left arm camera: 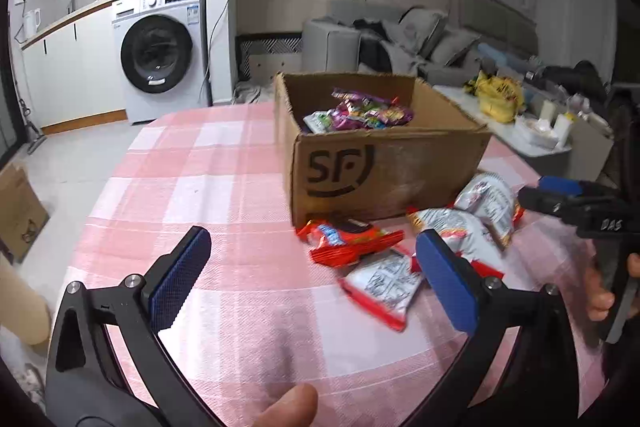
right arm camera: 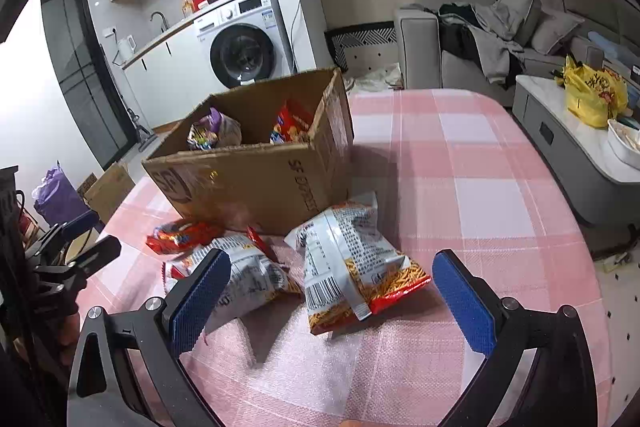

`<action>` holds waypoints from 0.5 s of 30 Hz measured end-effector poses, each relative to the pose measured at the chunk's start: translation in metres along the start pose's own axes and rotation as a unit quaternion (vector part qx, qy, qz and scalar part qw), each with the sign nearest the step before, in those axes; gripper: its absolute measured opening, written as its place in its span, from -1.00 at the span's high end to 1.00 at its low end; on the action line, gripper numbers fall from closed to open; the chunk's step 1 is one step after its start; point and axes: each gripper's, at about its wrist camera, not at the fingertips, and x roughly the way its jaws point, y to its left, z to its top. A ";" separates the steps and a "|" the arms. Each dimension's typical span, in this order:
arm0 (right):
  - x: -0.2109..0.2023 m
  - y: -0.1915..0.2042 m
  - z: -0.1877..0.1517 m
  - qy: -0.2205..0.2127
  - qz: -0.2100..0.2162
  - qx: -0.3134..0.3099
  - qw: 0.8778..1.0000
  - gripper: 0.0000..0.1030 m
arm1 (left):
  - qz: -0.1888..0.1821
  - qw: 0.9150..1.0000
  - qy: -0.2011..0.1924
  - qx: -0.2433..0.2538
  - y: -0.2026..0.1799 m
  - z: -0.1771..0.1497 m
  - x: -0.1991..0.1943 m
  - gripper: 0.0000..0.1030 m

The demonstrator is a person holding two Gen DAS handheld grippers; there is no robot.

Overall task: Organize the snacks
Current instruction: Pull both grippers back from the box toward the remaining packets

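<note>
Four snack bags lie loose on the bench just in front of the cardboard box. Both the right hand-held gripper and the left hand-held gripper gape wide, holding nothing. A pinch on the puffy foil could slip or crush the sticks inside.

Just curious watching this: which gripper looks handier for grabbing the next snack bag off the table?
Probably the right gripper: its open jaws already frame the silver snack bag. The left gripper is open too, but the bags lie off to its right.

Cardboard box blocks beyond snack packets; tablecloth rightward open.
</note>
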 end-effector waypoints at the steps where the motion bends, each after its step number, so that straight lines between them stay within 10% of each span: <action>1: 0.002 0.000 -0.001 -0.001 -0.004 -0.001 1.000 -0.99 | 0.000 1.000 -0.003 0.000 -0.001 -0.001 0.001 -0.98; 15: 0.023 -0.006 -0.007 0.035 0.022 0.010 0.999 -0.99 | 0.000 0.998 0.055 0.008 -0.002 -0.013 0.031 -0.98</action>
